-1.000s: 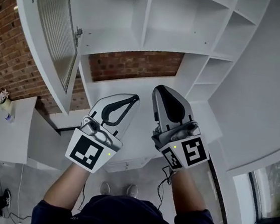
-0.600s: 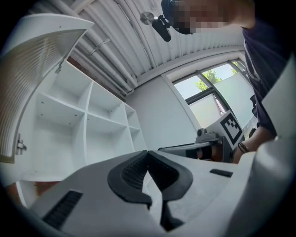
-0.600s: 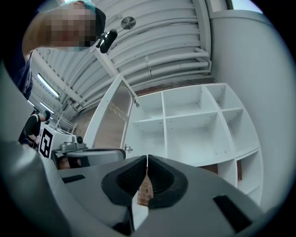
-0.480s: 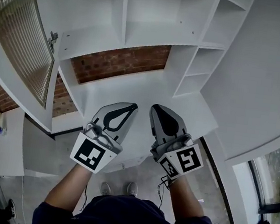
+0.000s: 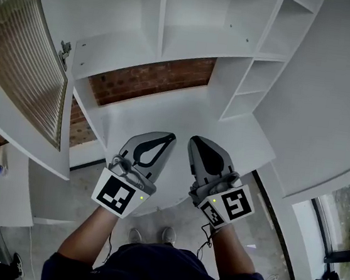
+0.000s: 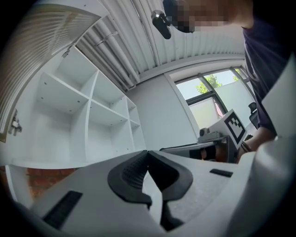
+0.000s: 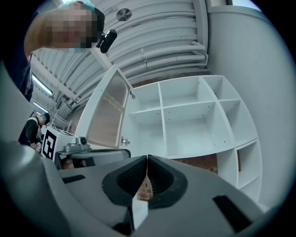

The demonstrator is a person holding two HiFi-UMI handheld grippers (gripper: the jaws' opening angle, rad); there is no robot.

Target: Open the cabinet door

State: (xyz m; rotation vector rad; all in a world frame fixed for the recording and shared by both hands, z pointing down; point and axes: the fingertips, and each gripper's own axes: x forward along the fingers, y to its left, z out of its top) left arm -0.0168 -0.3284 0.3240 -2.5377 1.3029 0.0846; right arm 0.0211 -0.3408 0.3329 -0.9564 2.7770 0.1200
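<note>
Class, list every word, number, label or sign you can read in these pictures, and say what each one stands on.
No readable words or numbers anywhere.
On the left gripper, marker cube: a black-and-white square pattern, not letters.
On the right gripper, marker cube: square patterns only, no letters.
White cabinet and its open ribbed-glass door: no print visible.

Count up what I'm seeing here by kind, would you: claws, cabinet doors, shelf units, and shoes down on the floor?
Claws: 2, the left claw and the right claw, both shut and empty
Cabinet door: 1, swung open
Shelf unit: 1
Shoes: 2
Total: 6
</note>
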